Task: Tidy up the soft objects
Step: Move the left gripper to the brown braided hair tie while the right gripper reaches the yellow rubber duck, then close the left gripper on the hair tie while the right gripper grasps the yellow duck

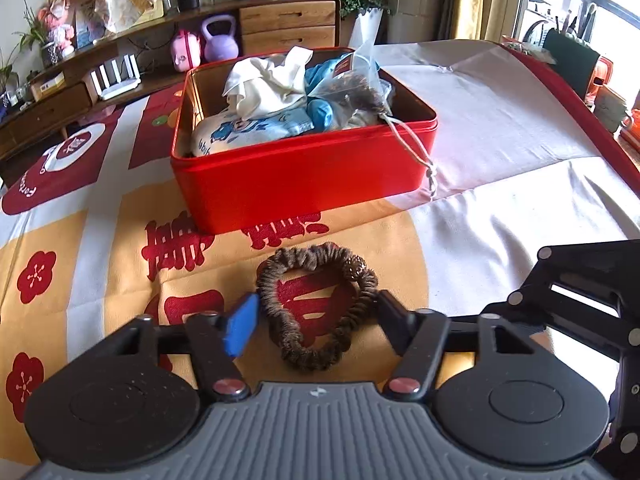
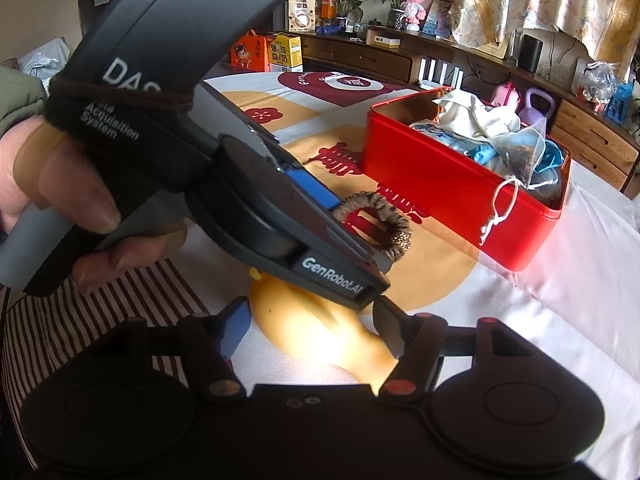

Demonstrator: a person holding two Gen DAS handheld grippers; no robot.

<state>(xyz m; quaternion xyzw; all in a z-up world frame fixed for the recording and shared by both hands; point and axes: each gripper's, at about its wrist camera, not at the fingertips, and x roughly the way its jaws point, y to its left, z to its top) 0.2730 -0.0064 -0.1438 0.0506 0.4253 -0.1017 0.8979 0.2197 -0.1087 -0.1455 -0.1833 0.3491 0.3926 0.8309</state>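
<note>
A brown scrunchie [image 1: 318, 306] lies flat on the patterned cloth, between the spread fingers of my open left gripper [image 1: 316, 316]. The blue pad [image 1: 240, 328] sits just left of it, the black finger [image 1: 394, 320] touches its right side. Behind it stands a red tin box [image 1: 304, 176] filled with white and blue cloths and a clear drawstring bag [image 1: 352, 84]. In the right wrist view the left gripper [image 2: 344, 216] reaches over the scrunchie [image 2: 376, 220], with the red box [image 2: 440, 200] beyond. My right gripper [image 2: 312, 328] is open above a yellow soft object [image 2: 320, 332].
A striped cloth [image 2: 60, 320] lies at the left. The bag's white string [image 1: 420, 156] hangs over the box's front right corner. A wooden sideboard [image 1: 120, 60] with a router, kettlebell and plants runs behind the table. The table's red edge [image 1: 580, 112] curves at right.
</note>
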